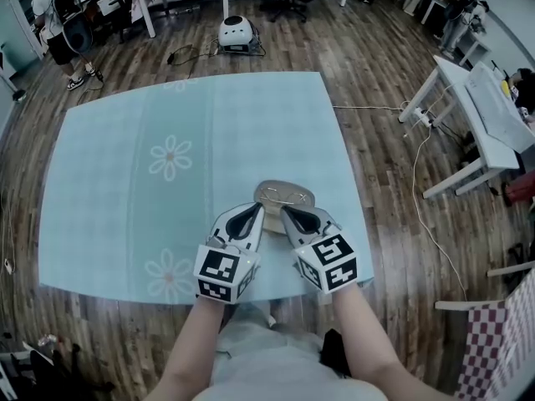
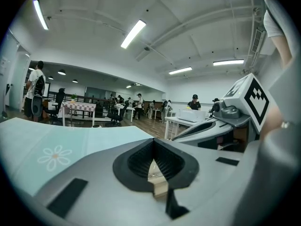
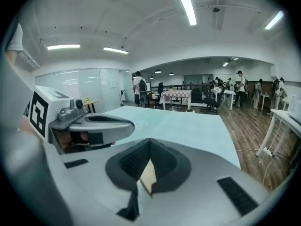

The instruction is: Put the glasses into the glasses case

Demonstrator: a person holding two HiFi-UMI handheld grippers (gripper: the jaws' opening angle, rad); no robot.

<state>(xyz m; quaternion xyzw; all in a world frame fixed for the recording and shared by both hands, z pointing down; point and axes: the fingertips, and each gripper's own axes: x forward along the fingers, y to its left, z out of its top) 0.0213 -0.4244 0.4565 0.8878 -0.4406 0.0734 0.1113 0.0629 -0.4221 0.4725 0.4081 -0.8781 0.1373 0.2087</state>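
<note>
**A:** So where's the glasses case [image 1: 288, 184] sitting?

**B:** Near the front edge of the pale blue worktop [image 1: 125, 182]. The glasses [image 1: 282, 195] seem to lie in it, but they're tiny. The left gripper [image 1: 257, 210] and right gripper [image 1: 287, 211] crowd its near rim side by side. Both have their fingers clenched, with a tan sliver showing in each slit.

**A:** Anything else around?

**B:** White tables [image 1: 493, 115] off right, a cable [image 1: 422, 165] across the wood floor [image 1: 376, 57], and a round white device [image 1: 236, 33] beyond.

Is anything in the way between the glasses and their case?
Nothing that I can see. The glasses already seem to lie inside the open glasses case, which sits on the table near its front edge, so nothing stands between them.
</note>
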